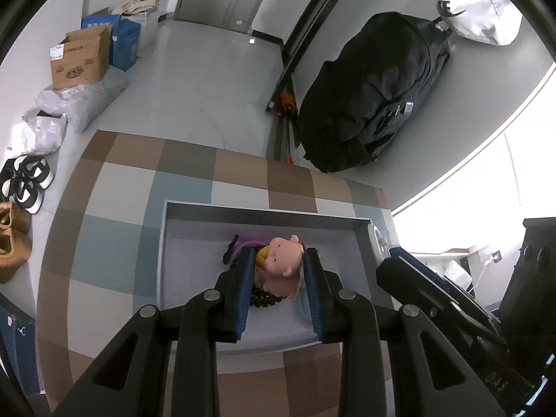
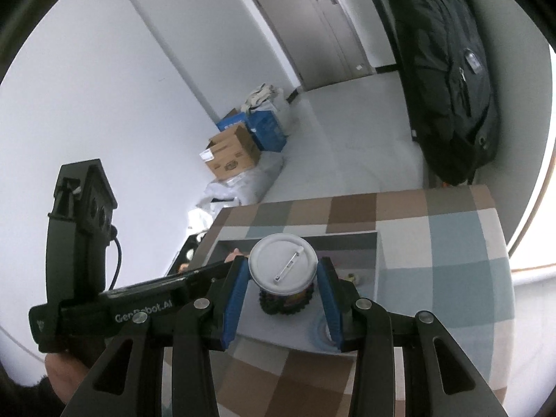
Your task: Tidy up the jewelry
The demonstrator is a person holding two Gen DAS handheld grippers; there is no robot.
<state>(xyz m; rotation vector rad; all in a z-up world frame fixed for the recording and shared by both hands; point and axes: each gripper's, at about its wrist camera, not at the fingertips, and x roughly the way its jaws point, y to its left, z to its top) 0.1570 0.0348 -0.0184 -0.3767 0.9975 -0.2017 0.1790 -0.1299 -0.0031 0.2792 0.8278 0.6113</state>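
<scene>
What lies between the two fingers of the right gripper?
In the right wrist view, a round pin badge, its white back and pin facing the camera, sits clamped between the right gripper's fingers.

Between the left gripper's blue pads sits a pink pig figure with a yellow patch, dark beads beneath. The right gripper frames a white round badge back (silver pin). Below both, a desk checked brown, beige, pale blue.
</scene>
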